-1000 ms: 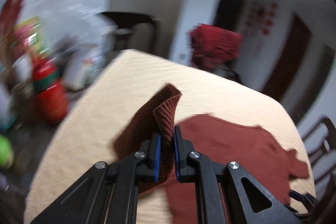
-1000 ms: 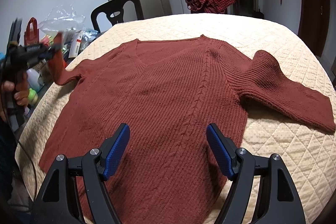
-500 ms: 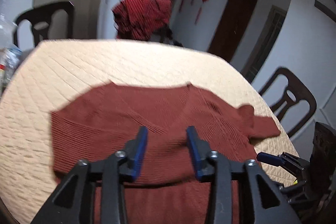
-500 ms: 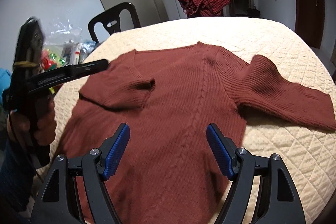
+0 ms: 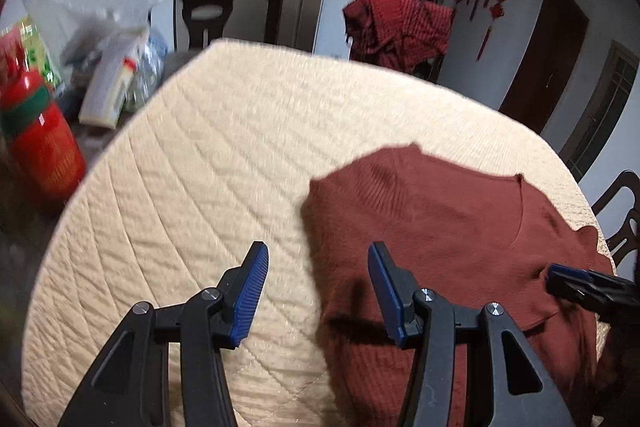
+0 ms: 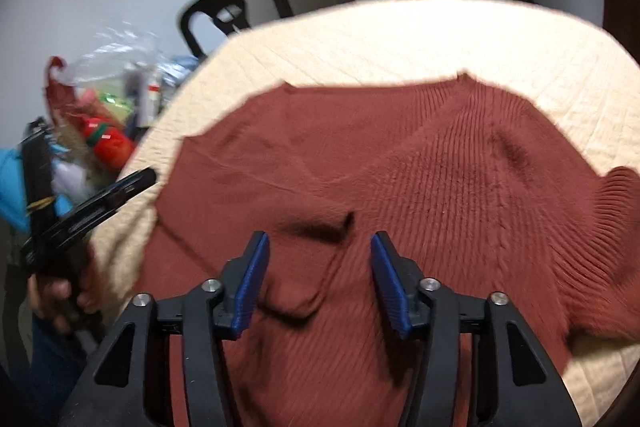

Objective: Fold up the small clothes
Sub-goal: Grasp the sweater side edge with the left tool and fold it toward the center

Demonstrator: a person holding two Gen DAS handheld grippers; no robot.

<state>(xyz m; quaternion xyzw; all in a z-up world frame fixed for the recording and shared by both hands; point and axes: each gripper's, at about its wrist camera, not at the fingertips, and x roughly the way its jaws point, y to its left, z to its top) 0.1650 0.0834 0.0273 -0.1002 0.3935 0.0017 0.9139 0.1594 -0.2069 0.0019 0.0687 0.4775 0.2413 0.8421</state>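
Note:
A rust-red knit sweater (image 6: 400, 187) lies flat on the cream quilted table (image 6: 400, 35), its left sleeve folded across the body. The other sleeve (image 6: 612, 227) lies bunched at the right. My right gripper (image 6: 318, 279) is open and empty, low over the folded sleeve's cuff. My left gripper (image 5: 316, 291) is open and empty above the sweater's left edge (image 5: 420, 227); its left finger is over bare table (image 5: 200, 167). The right gripper's tip (image 5: 576, 281) shows at the right of the left wrist view. The left gripper (image 6: 100, 199) shows at the left of the right wrist view.
A red canister (image 5: 40, 143), boxes and a plastic bag (image 5: 100, 11) stand off the table's left side. A black chair (image 5: 228, 11) is behind the table. A red checked garment (image 5: 400, 27) hangs at the far end. Another chair (image 5: 620, 219) is on the right.
The left gripper let go of the sleeve, which now lies folded over the body, then opened wide and drew back to the left. The right gripper moved forward over the sweater.

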